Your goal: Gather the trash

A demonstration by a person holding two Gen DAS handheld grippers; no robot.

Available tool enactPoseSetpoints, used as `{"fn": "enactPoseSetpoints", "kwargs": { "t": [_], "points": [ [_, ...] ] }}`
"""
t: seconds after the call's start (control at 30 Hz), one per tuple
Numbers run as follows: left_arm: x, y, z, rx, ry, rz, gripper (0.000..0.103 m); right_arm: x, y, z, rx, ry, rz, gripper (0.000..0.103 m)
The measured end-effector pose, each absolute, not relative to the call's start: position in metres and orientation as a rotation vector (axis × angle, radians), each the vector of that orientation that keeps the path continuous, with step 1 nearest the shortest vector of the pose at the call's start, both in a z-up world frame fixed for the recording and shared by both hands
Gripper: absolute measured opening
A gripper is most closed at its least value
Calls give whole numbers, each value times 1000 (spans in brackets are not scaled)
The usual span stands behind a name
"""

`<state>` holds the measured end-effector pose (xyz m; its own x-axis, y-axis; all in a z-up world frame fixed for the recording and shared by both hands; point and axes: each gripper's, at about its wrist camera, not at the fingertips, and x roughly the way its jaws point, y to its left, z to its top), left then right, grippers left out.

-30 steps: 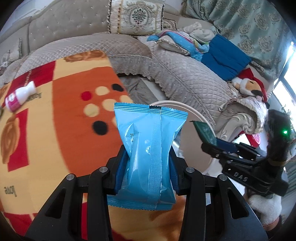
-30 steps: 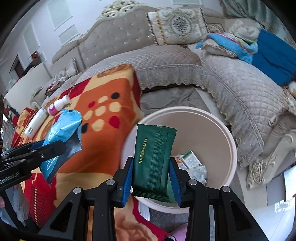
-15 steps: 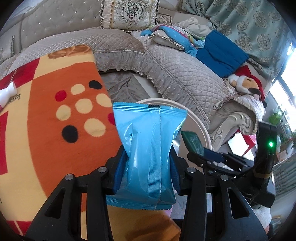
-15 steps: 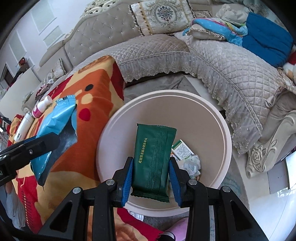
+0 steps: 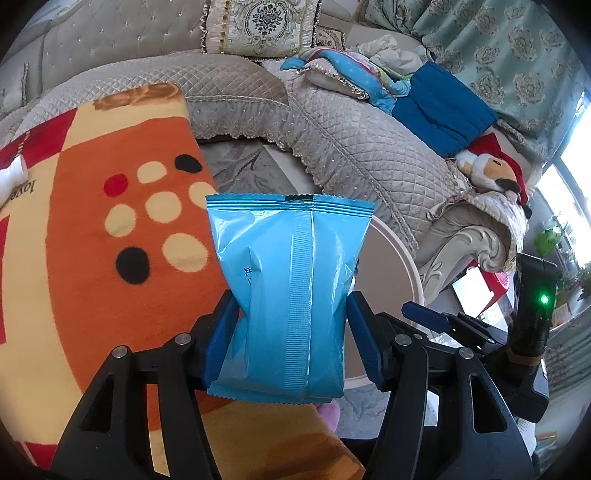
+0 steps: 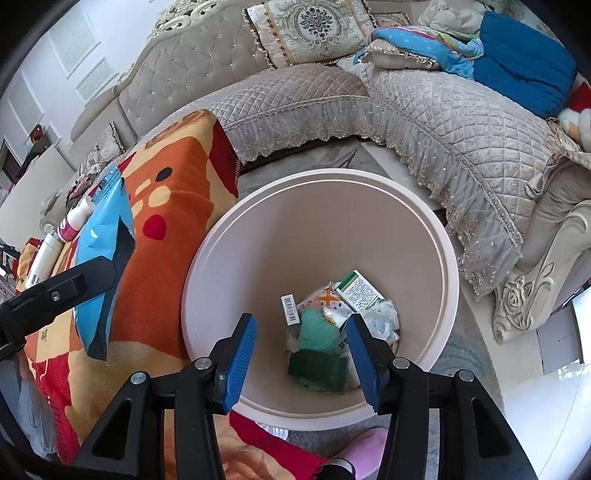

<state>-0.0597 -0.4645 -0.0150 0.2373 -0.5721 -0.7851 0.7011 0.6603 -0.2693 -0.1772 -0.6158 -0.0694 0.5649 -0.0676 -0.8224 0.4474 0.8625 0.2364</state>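
My left gripper [image 5: 288,325] is shut on a blue snack packet [image 5: 290,291], held upright above the orange blanket [image 5: 92,236], just left of the pink bin [image 5: 399,266]. The packet also shows in the right wrist view [image 6: 101,254]. My right gripper [image 6: 301,354] is open and empty above the pink bin [image 6: 258,236]. A dark green packet [image 6: 319,365] lies at the bin's bottom among other trash: a small box [image 6: 360,290], a barcode strip [image 6: 290,308] and crumpled wrappers.
A grey quilted sofa [image 6: 461,118] curves around behind and right of the bin, with a patterned cushion [image 6: 314,29] and blue clothes [image 6: 517,62]. A white bottle with pink label [image 6: 72,221] lies on the blanket at far left. A pink slipper [image 6: 360,446] is by the bin.
My right gripper opened and the dark green packet dropped into the bin. My left gripper, holding the blue packet, shifted nearer the bin.
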Motion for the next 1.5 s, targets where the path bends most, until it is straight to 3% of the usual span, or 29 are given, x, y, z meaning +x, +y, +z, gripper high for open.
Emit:
{"fn": "enactPoseSetpoints", "kwargs": {
  "t": [0.23,0.37,0.83,1.17,1.3,1.5],
  "points": [
    [-60,-452,-12,131,996,-880,62,-179,-602,-61,430,907,-310,50],
    [-57,-447,-11,110,998,-885,66,-182,-596,-57,419,899,-323,64],
    [-61,-438,-9,131,978,-850,67,-196,-598,-46,430,859,-352,64],
    [-75,-405,4,124,870,-762,67,-201,-570,-31,389,784,-391,64],
    [-84,-390,16,135,796,-721,67,-205,-557,-22,367,748,-397,72],
    [-95,-368,32,121,706,-689,67,-214,-537,0,336,673,-413,72]
  ]
}}
